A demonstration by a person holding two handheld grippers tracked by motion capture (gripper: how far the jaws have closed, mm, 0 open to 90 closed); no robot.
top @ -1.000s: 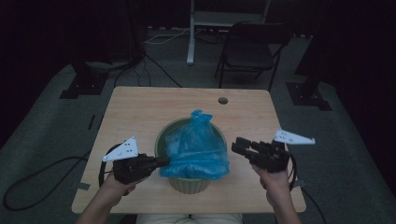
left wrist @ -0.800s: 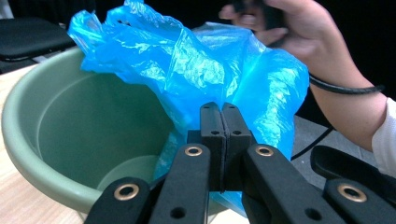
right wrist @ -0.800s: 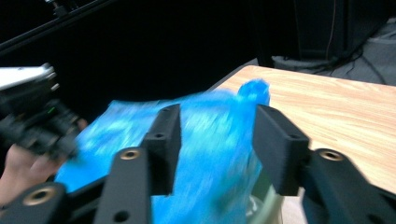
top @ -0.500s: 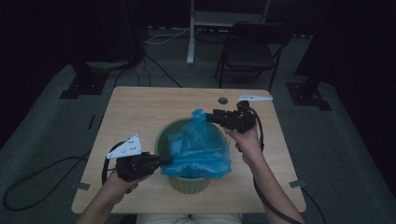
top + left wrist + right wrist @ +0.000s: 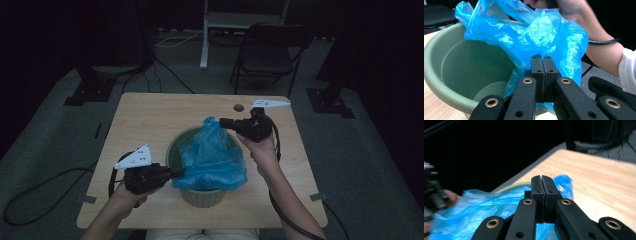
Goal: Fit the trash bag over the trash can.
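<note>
Bag: a thin blue plastic bag [image 5: 212, 157] sat in and over the green basin [image 5: 172, 150], bunched up, one corner drawn toward the table's far side.
Basin: stood near the front middle of the wooden table [image 5: 150, 115], its near edge close to the person.
Left gripper [image 5: 176, 173]: jaws pressed together, pinching the bag's film at the basin's near-left rim (pads met with plastic between them in the left gripper view).
Right gripper [image 5: 222, 121]: jaws had just been closing and stood pressed together on the raised far corner of the bag.
Handling: judged very light, limp and slippery; likely to tear or slip if yanked.
Hold: best taken by the open edge, at two opposite points, as here.
Edges: basin rim [image 5: 439, 86] could snag the film.
Room: bare tabletop lay behind and to both sides; a small dark spot [image 5: 239, 107] sat near the far edge.
</note>
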